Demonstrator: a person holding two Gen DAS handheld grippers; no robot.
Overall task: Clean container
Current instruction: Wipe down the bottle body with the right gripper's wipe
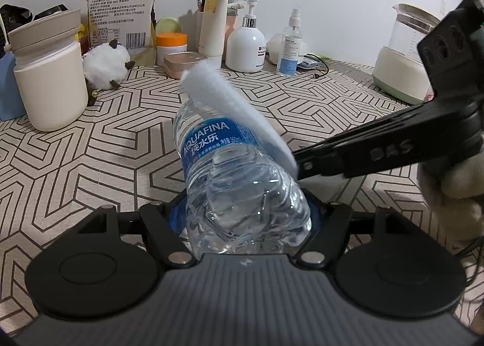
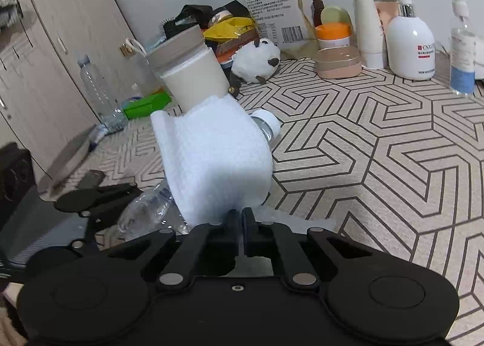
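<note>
My left gripper (image 1: 246,219) is shut on the base of a clear Aquafina water bottle (image 1: 230,164) and holds it pointing away over the patterned table. My right gripper (image 2: 240,222) is shut on a folded white cloth (image 2: 214,161). The cloth lies draped over the bottle's upper side; in the left wrist view the cloth (image 1: 239,110) shows as a pale strip from the right gripper (image 1: 298,164) up past the bottle's neck. In the right wrist view the bottle's white cap (image 2: 269,123) pokes out beyond the cloth and its body (image 2: 148,213) shows below.
A cream lidded jar (image 1: 50,73) stands at the left, a plush sheep (image 1: 104,64) beside it. Lotion bottles (image 1: 245,43), a spray bottle (image 1: 289,40), tins and a snack bag (image 1: 121,4) line the back wall. A glass kettle (image 1: 405,52) stands at the right. A second empty bottle (image 2: 96,92) stands by the cabinet.
</note>
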